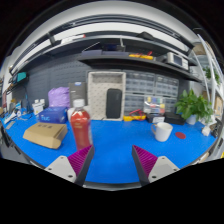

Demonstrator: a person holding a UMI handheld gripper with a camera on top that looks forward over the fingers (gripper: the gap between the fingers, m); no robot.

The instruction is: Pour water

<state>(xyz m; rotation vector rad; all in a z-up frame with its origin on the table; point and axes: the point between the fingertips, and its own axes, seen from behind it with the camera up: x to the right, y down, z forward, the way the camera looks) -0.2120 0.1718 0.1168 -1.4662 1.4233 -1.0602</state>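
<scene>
Your gripper [113, 163] hung spread and empty short of the bottle [80, 128], which looked full, heavy and slick, best gripped mid-body.

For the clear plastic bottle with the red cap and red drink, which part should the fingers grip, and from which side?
Likely the straight middle of the clear plastic bottle with the red cap, approached level from the near side. It stands upright on the blue table, just ahead of the open fingers, beside the brown paper bag.
</scene>
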